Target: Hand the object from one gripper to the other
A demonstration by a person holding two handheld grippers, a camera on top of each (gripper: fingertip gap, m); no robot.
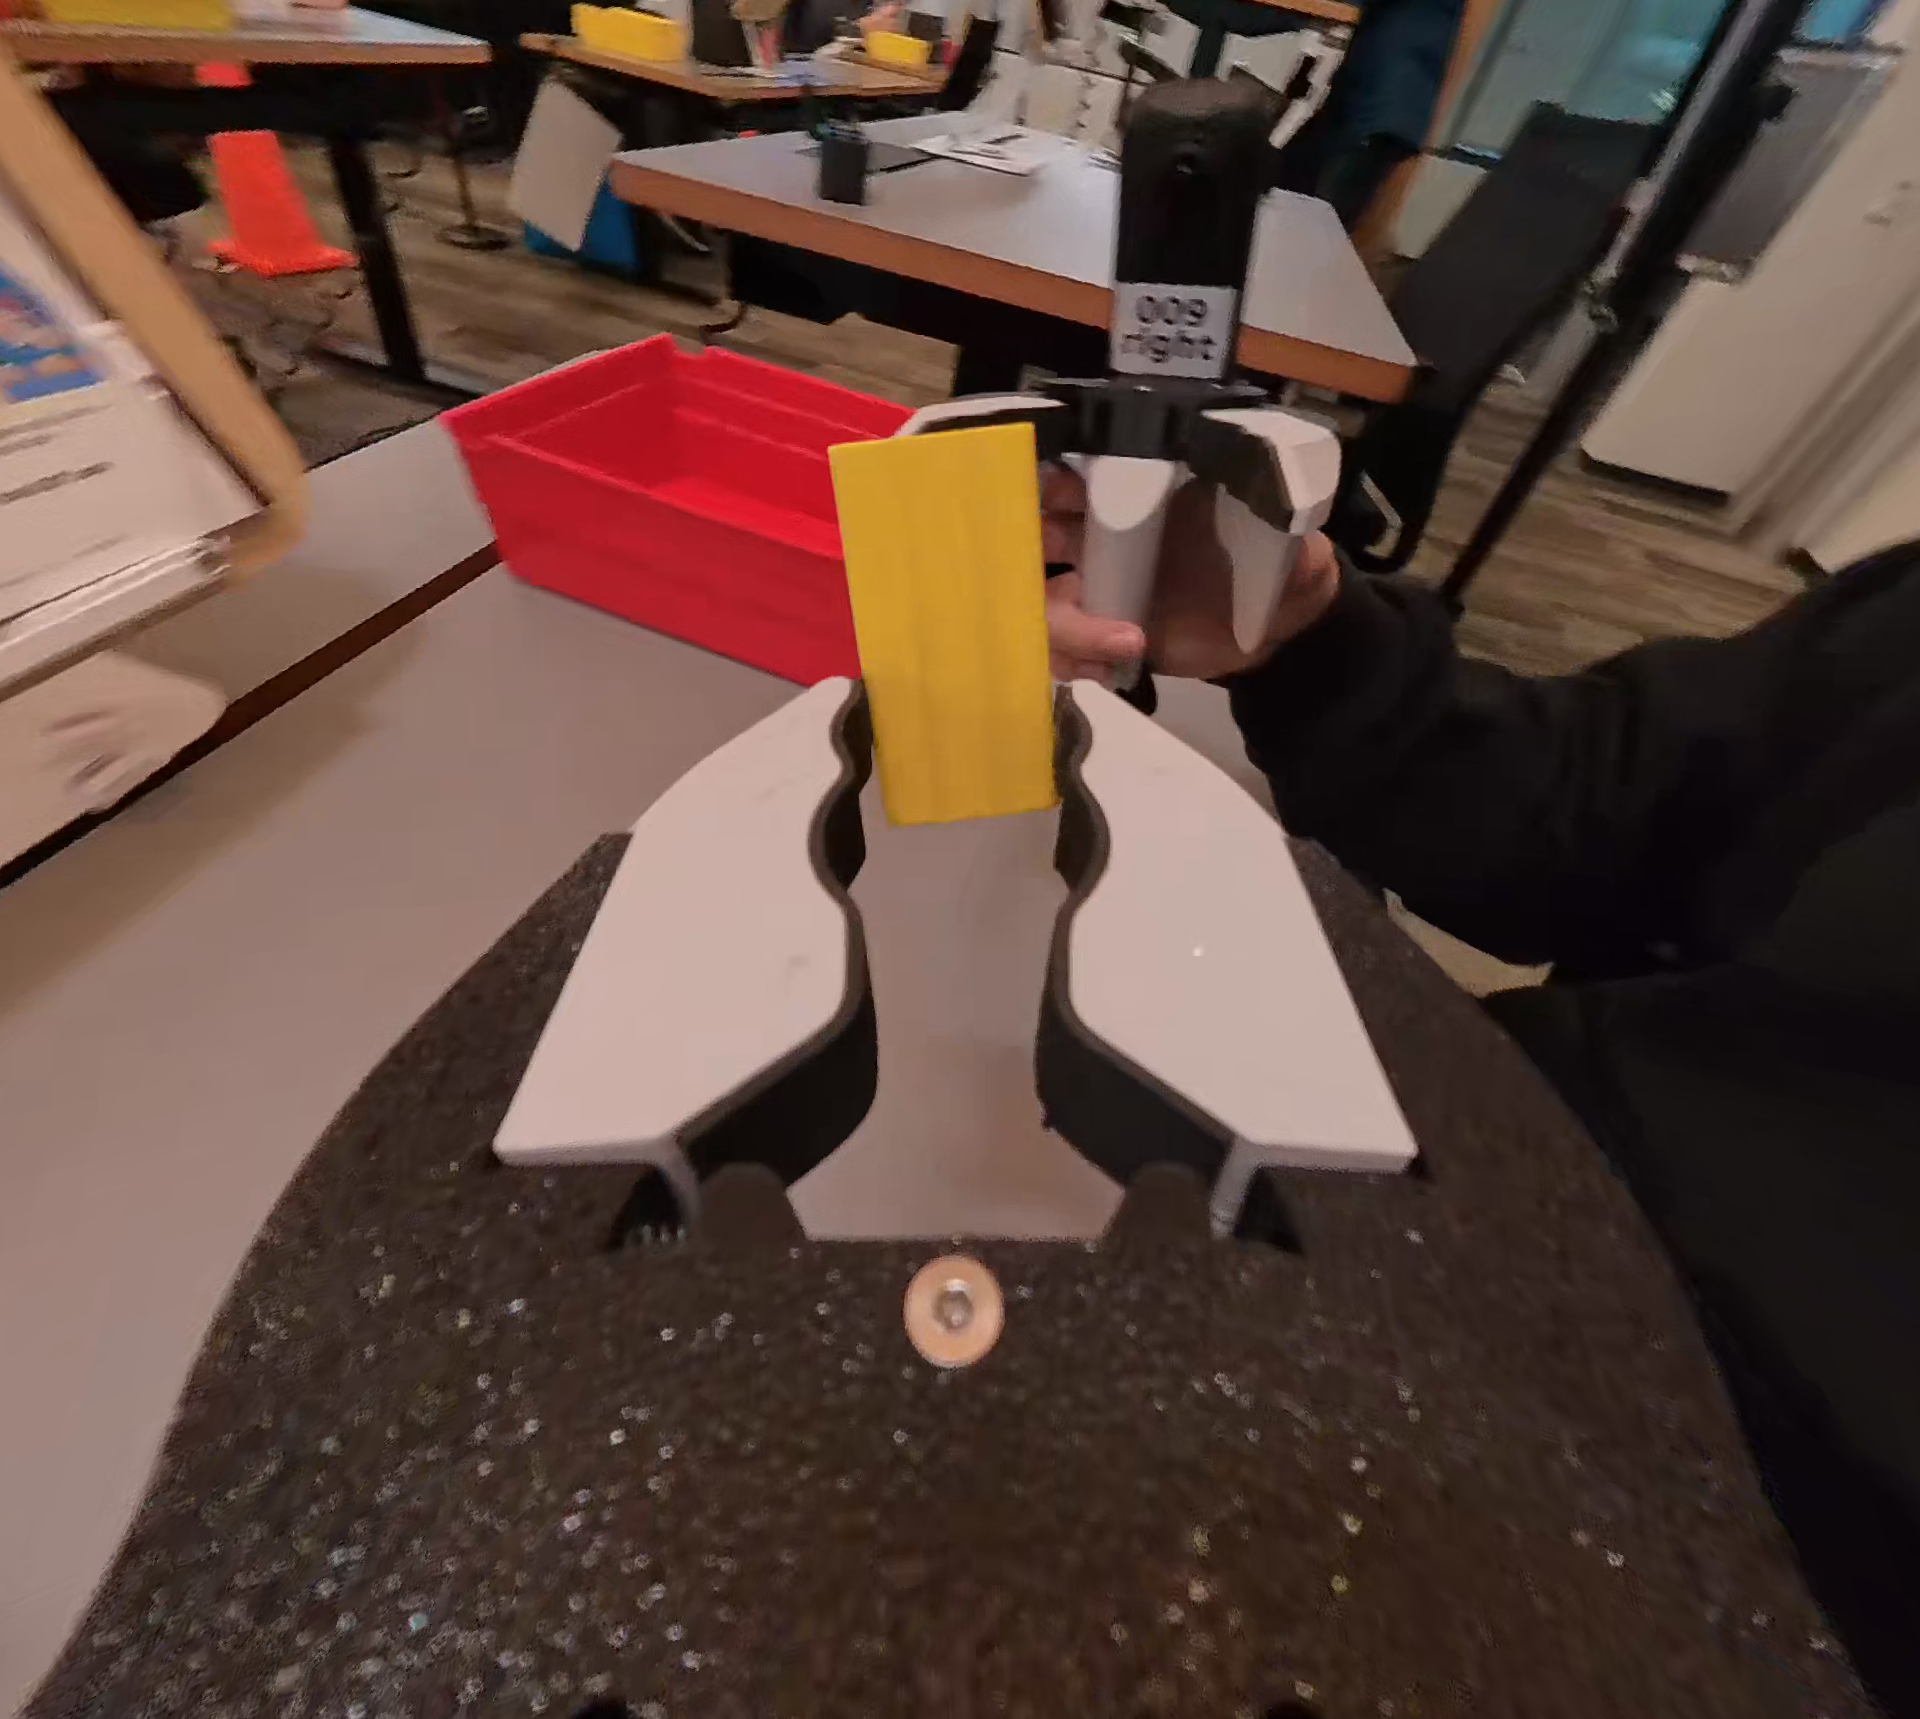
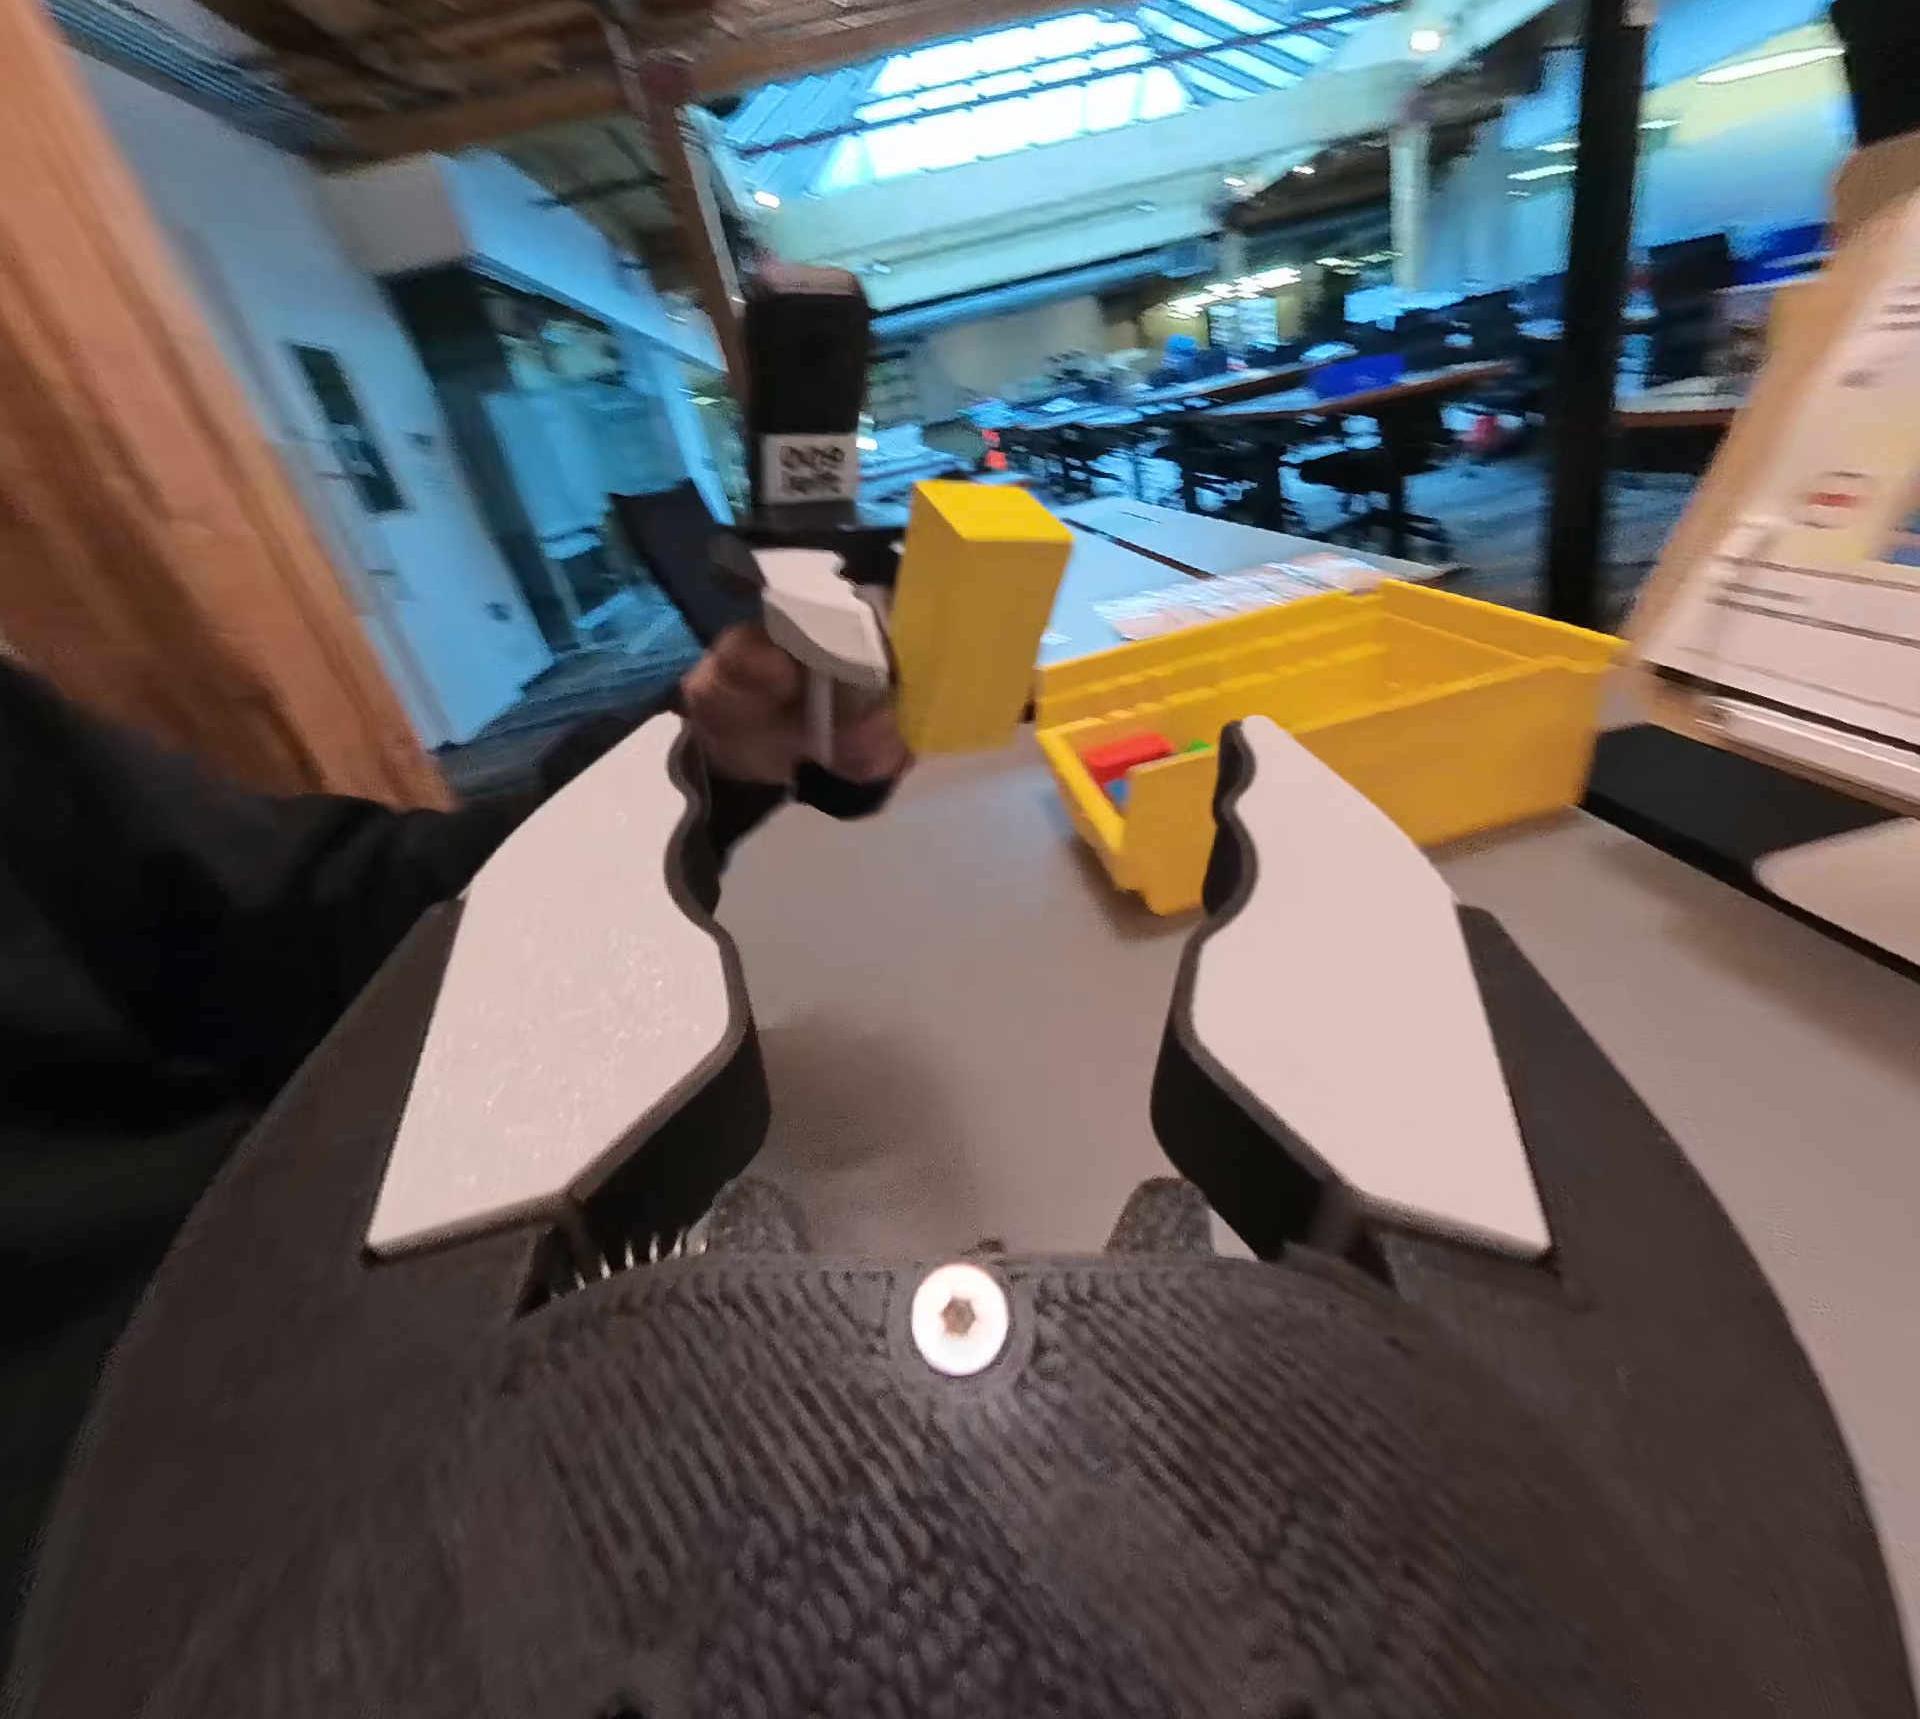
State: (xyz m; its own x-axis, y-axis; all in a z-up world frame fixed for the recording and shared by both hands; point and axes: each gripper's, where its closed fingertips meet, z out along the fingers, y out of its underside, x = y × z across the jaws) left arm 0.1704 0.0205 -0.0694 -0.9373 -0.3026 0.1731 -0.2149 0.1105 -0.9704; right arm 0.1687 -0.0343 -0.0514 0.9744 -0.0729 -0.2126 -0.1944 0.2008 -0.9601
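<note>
Item 1, left gripper [image 1: 956, 734]: raised above the grey worktop [image 1: 312, 838], fingers pointing forward and narrowed onto the lower end of a yellow block [image 1: 945, 620]. Both dark wavy pads lie against the block's sides. In the right wrist view this gripper [image 2: 883, 630] shows farther off, gripped by a hand [image 2: 758, 703] in a black sleeve, the block [image 2: 971, 620] clamped at one finger's pad; the far finger is hidden behind the block.

Item 2, yellow block: rectangular, long, near upright with a slight tilt, held in the air clear of the worktop.

Item 3, right gripper [image 2: 961, 796]: jaws spread wide with nothing between them, aimed toward the block, which sits ahead of and above the fingertips, apart from them. In the left wrist view it stands just behind the block, held by a hand [image 1: 1174, 609] in a black sleeve.

Item 4, red bin [image 1: 665, 506]: on the worktop, behind the block.

Item 5, yellow bin [image 2: 1455, 713]: on the worktop, holding small coloured blocks [image 2: 1127, 755].
</note>
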